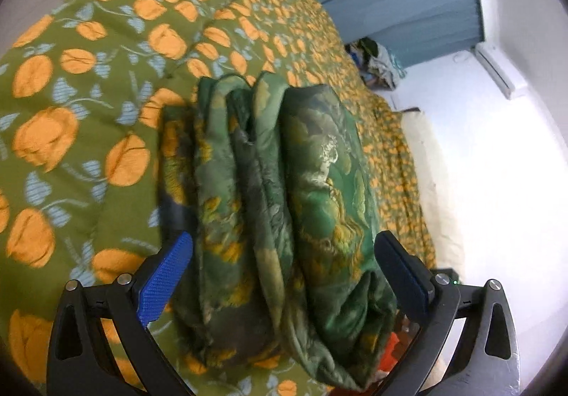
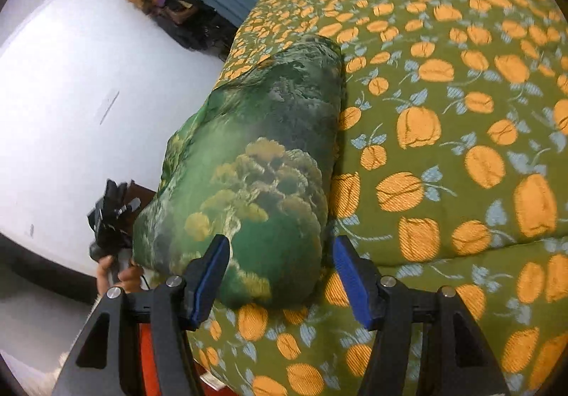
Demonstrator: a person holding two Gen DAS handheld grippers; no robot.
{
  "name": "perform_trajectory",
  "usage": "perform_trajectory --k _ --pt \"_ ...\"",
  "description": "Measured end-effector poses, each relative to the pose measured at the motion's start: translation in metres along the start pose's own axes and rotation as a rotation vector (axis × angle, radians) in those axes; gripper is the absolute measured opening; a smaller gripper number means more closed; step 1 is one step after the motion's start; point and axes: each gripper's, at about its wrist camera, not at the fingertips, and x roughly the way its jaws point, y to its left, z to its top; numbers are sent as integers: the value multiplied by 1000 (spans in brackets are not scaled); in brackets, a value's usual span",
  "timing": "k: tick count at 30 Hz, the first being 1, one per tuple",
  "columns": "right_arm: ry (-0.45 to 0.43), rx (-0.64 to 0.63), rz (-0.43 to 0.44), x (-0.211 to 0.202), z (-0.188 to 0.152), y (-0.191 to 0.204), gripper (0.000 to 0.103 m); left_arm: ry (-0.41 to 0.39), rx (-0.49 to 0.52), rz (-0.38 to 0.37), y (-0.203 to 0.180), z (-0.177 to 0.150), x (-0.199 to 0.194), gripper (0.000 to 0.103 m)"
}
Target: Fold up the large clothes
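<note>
Several stacked layers make the folded green garment (image 1: 284, 204) a thick, soft bundle, likely light but slumping and perhaps slippery given its sheen; I would pinch through the whole stack at a folded end. It is dark green with yellow and pale floral print. It lies on the bed (image 1: 88, 94), near the edge by the white floor, on a quilt of orange tulips. The left hand-held gripper (image 1: 284, 275) straddles its near end, jaws apart, pads not pressing. The right hand-held gripper (image 2: 280, 275) likewise stands open around its other end.
</note>
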Motion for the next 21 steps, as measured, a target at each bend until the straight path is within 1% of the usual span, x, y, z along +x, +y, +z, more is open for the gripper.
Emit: perform_trajectory --k 3,5,8,10,13,14,16,18,21 --pt "1 12 5 9 5 -2 62 8 39 31 3 4 7 102" --pt "12 5 7 17 9 0 62 16 48 28 6 6 12 102" --pt "34 -16 10 26 15 1 62 37 50 44 14 9 18 102" --pt "46 -28 4 30 19 2 62 27 40 34 18 13 18 102" --pt "54 -26 14 32 23 -2 62 21 32 48 24 20 20 102" --pt "58 -27 17 33 24 -4 63 33 25 45 27 20 22 103" --pt "81 -28 23 38 25 -8 63 93 -5 64 33 21 37 103" --pt "108 -22 45 46 27 -12 64 110 -25 44 35 23 44 103" --pt "116 0 109 55 31 -21 68 92 -20 8 30 28 49 103"
